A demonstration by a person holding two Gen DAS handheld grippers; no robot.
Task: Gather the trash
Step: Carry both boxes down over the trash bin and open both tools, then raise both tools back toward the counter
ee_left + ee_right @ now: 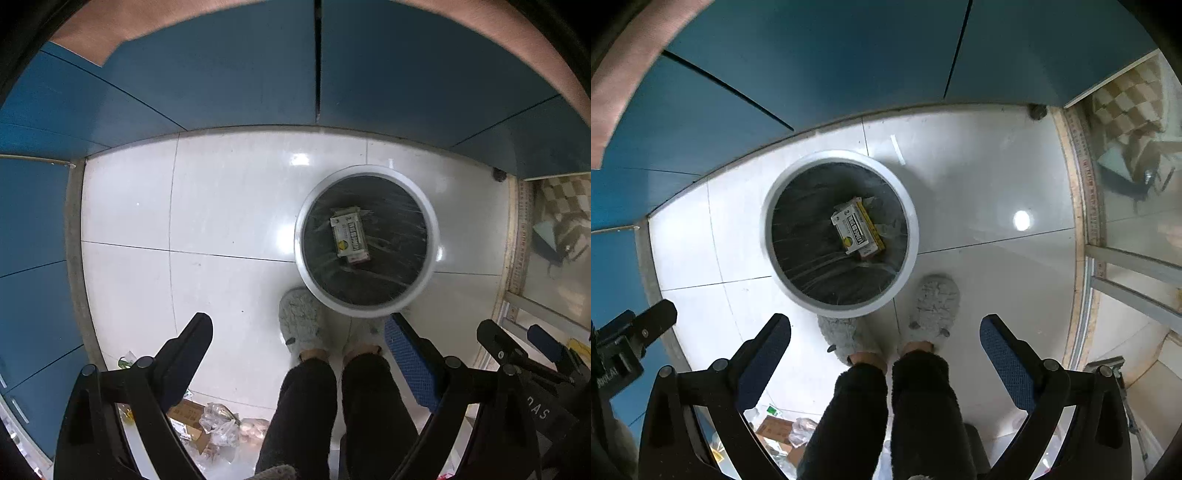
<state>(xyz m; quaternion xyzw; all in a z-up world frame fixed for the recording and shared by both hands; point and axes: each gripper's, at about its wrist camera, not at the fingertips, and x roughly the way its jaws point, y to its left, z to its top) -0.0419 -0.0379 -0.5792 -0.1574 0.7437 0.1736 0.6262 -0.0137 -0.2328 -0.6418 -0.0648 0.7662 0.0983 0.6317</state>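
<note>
A round white bin [436,229] with a dark liner stands on the white tile floor; it also shows in the right wrist view [912,229]. A white and yellow carton [349,234] lies inside it [855,229]. My left gripper [299,332] is open and empty, high above the floor. My right gripper [886,332] is open and empty, also held high, just right of the left one. Loose trash lies on the floor low in both views: a brown cardboard box [188,415], crumpled clear plastic [221,424] and a green-marked wrapper [127,360].
The person's legs and grey slippers [303,325] stand just before the bin [936,306]. Blue cabinet fronts [221,74] close off the back and left. A glass door with a metal sill [1086,240] is at the right.
</note>
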